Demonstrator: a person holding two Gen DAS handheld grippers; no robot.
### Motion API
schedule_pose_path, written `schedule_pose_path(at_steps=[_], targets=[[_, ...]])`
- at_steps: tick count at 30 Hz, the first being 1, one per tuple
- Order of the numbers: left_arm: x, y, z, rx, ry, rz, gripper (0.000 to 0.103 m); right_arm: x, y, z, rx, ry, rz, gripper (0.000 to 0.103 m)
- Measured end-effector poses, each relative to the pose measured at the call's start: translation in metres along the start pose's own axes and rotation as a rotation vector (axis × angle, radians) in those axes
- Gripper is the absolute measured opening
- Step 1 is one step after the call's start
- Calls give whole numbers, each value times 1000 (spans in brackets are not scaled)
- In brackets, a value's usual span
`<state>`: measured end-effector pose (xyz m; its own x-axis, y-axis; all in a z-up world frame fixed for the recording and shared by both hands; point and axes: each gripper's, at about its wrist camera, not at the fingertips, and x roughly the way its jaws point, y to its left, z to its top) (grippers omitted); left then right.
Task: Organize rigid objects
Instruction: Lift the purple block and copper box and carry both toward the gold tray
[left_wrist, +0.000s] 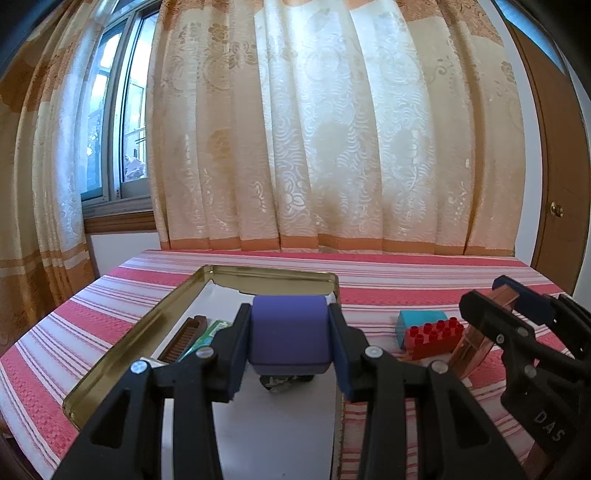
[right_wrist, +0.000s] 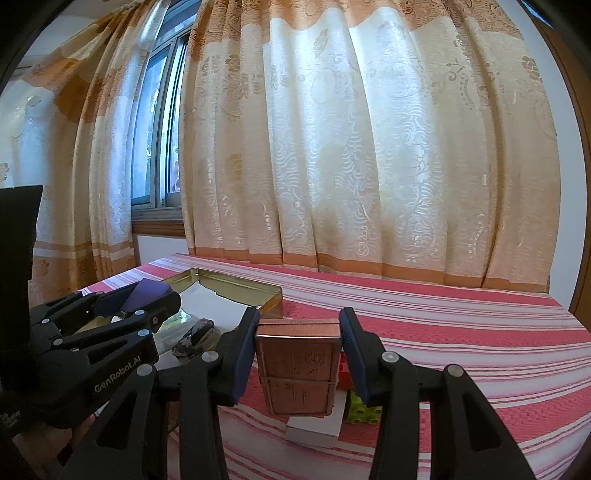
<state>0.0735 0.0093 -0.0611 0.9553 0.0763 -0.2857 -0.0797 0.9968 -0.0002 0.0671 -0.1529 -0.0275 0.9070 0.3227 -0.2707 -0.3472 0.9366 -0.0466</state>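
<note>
My left gripper (left_wrist: 290, 334) is shut on a purple block (left_wrist: 290, 332) and holds it above the open gold tin (left_wrist: 147, 317). The tin holds a brown comb (left_wrist: 184, 338), a green packet (left_wrist: 208, 332) and a dark lump (left_wrist: 282, 382). My right gripper (right_wrist: 297, 354) is shut on a copper-coloured box (right_wrist: 299, 363) and holds it above the striped cloth, right of the tin (right_wrist: 236, 286). Under it lie a white box (right_wrist: 317, 424), a lime brick (right_wrist: 364, 408) and a red brick (right_wrist: 343, 373). The left gripper with the purple block (right_wrist: 147, 293) shows at the left.
A red studded brick (left_wrist: 434, 338) and a teal block (left_wrist: 419, 321) lie on the red-and-white striped tablecloth (left_wrist: 406, 280) right of the tin. Curtains (left_wrist: 314, 129) hang behind the table's far edge, with a window (left_wrist: 118, 122) at the left and a wooden door (left_wrist: 554, 147) at the right.
</note>
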Motion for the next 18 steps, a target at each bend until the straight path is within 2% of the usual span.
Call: schedule_pose_path(at_steps=[18], targets=[[-2,10,-2,-8,-11,15,39,5,15,2,-18,2,26,47]])
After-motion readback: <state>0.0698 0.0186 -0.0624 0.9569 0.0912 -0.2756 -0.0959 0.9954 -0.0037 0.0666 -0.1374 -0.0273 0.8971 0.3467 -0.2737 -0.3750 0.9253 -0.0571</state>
